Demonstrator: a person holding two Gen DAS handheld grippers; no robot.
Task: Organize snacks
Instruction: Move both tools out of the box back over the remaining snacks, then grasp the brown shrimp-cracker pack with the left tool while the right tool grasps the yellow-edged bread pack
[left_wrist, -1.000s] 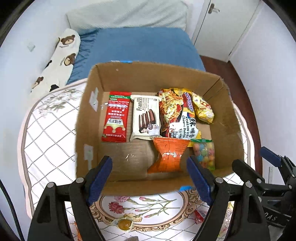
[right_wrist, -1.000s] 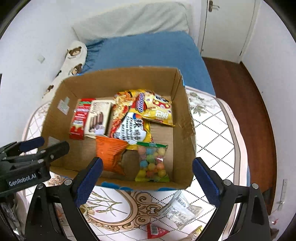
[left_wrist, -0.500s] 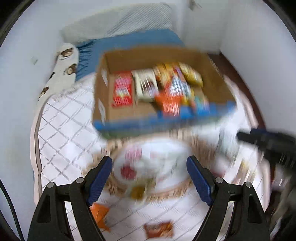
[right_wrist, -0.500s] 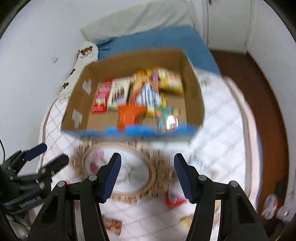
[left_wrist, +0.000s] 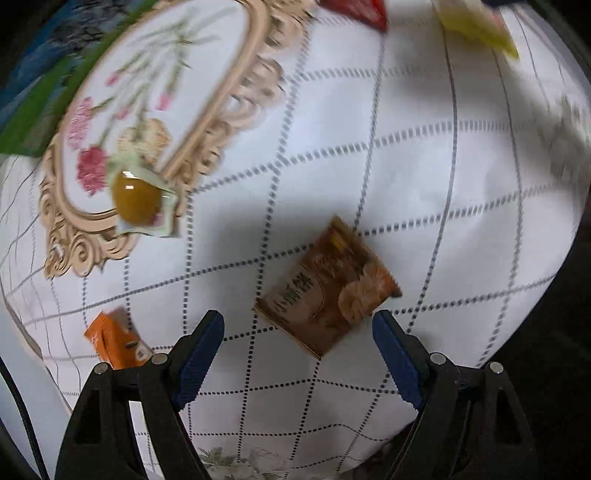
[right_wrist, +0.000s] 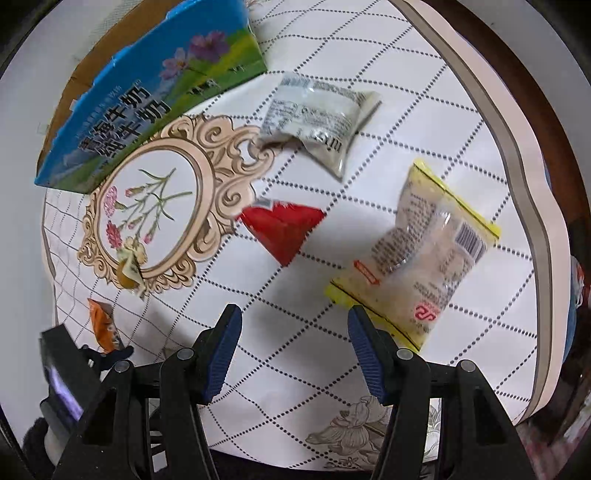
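Observation:
Loose snacks lie on a white checked tablecloth (left_wrist: 424, 166). My left gripper (left_wrist: 297, 319) points down, open, its blue pads either side of the near edge of a brown snack packet (left_wrist: 327, 291) without touching it. A small orange packet (left_wrist: 114, 343) lies to its left and a jelly cup (left_wrist: 138, 199) farther off. My right gripper (right_wrist: 294, 312) is open over bare cloth, jaws narrower than before and nothing between them. A yellow-edged clear packet (right_wrist: 417, 251) lies by its right finger, a red triangular packet (right_wrist: 282, 225) ahead, a grey packet (right_wrist: 317, 118) beyond.
The snack box (right_wrist: 147, 99), blue and green printed side showing, stands at the far left of the table. The table's rounded edge (right_wrist: 517, 155) runs along the right with dark floor beyond. The left gripper's body (right_wrist: 62, 376) shows at lower left in the right wrist view.
Both grippers have swung away from the box and down toward the tablecloth, now looking almost straight down at loose snacks. The right jaws have narrowed; the left jaws kept their width.

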